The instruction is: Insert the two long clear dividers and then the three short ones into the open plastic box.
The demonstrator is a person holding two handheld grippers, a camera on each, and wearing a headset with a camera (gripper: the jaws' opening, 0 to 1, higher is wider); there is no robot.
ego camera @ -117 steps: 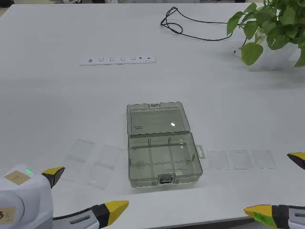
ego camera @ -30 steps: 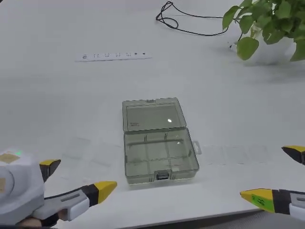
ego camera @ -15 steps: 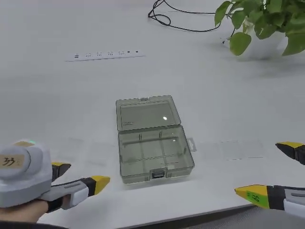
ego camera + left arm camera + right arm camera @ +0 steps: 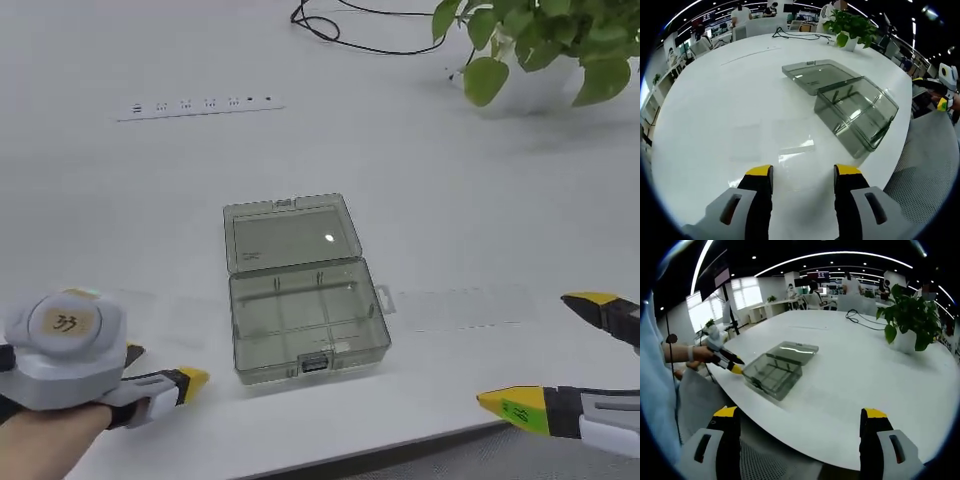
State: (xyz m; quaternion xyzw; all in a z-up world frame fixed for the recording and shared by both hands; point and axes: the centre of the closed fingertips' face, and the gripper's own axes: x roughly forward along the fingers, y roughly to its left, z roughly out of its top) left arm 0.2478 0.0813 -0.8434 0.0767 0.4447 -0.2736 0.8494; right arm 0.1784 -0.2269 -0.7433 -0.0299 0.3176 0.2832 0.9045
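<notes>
Left gripper (image 4: 160, 365) hovers wide open and empty over the desk (image 4: 420, 180), close to its front edge and left of the box (image 4: 300, 310). Right gripper (image 4: 532, 350), wide open and empty, straddles the front edge, well right of the box. Box is open, with the lid lying flat behind it. Clear dividers (image 4: 460, 305) lie flat beside its right wall; more dividers (image 4: 747, 142) lie on its left. Bare desk surrounds the box.

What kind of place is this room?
Probably an open-plan office: a big white table with a power strip and a plant, and behind it, in the right gripper view, more desks under rows of ceiling lights.
</notes>
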